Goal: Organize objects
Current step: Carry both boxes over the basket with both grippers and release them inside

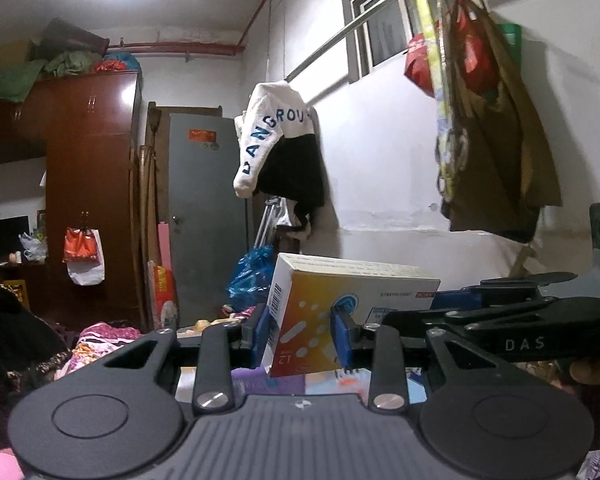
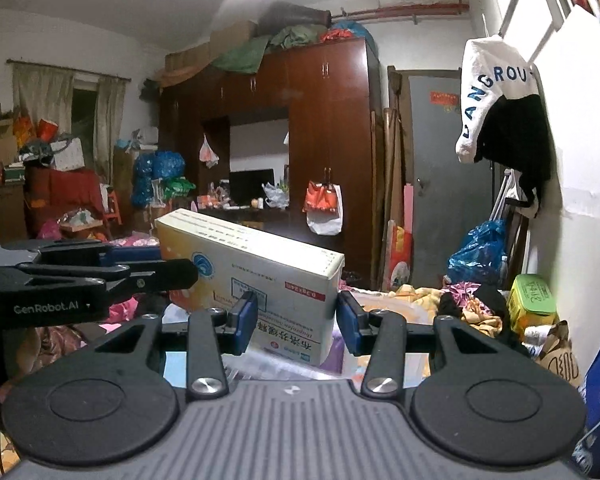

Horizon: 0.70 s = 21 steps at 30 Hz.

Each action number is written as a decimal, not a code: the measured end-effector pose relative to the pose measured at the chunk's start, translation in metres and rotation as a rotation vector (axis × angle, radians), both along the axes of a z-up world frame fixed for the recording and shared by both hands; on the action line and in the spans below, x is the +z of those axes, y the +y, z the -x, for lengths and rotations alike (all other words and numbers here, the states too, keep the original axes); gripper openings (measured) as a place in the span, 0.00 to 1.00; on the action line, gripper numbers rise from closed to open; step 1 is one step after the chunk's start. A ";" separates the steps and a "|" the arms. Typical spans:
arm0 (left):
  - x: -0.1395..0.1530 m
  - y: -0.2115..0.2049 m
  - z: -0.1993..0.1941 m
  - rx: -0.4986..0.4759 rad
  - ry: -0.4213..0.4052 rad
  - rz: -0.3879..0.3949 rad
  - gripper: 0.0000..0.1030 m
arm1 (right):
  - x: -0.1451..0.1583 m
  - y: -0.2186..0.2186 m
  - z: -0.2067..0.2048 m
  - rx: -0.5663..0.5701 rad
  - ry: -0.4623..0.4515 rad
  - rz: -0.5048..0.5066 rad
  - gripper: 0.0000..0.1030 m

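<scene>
A white and orange medicine box [image 1: 320,312] is held up in the air between both grippers. My left gripper [image 1: 304,334] is shut on one end of it, its blue pads pressing both faces. In the right wrist view the same box [image 2: 260,276] sits between the blue pads of my right gripper [image 2: 296,320]; the left pad touches it, and a small gap shows at the right pad. The right gripper's black body shows in the left wrist view [image 1: 500,332], and the left gripper's body shows in the right wrist view [image 2: 80,280].
A dark wooden wardrobe [image 2: 320,140] and a grey door [image 2: 448,184] stand ahead. A white and black jacket [image 1: 276,144] hangs on the wall. Clothes and bags lie below [image 2: 472,304], with a green tin [image 2: 532,300] at the right.
</scene>
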State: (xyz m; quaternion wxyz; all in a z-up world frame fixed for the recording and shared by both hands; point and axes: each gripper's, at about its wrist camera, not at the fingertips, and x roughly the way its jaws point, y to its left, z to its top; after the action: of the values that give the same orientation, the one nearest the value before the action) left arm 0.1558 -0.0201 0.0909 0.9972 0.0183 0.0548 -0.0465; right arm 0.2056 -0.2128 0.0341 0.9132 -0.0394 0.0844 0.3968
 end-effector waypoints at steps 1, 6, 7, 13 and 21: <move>0.005 0.002 -0.009 0.004 0.011 0.006 0.36 | 0.002 0.004 -0.008 0.000 0.013 0.010 0.46; 0.006 0.012 -0.054 0.028 0.091 0.007 0.37 | -0.007 0.026 -0.052 -0.022 0.089 0.074 0.46; 0.002 0.014 -0.063 0.034 0.113 0.014 0.37 | -0.011 0.029 -0.057 -0.027 0.098 0.085 0.46; -0.017 0.025 -0.084 0.045 0.184 0.038 0.37 | -0.032 0.037 -0.073 -0.040 0.144 0.141 0.46; -0.028 0.035 -0.098 0.041 0.284 0.017 0.53 | -0.027 0.038 -0.074 -0.080 0.153 0.185 0.70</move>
State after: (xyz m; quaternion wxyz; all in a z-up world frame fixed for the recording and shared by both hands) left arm 0.2539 0.0150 0.0626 0.9803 0.0020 0.1953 -0.0288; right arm 0.2800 -0.1750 0.0072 0.9116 -0.0899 0.1915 0.3524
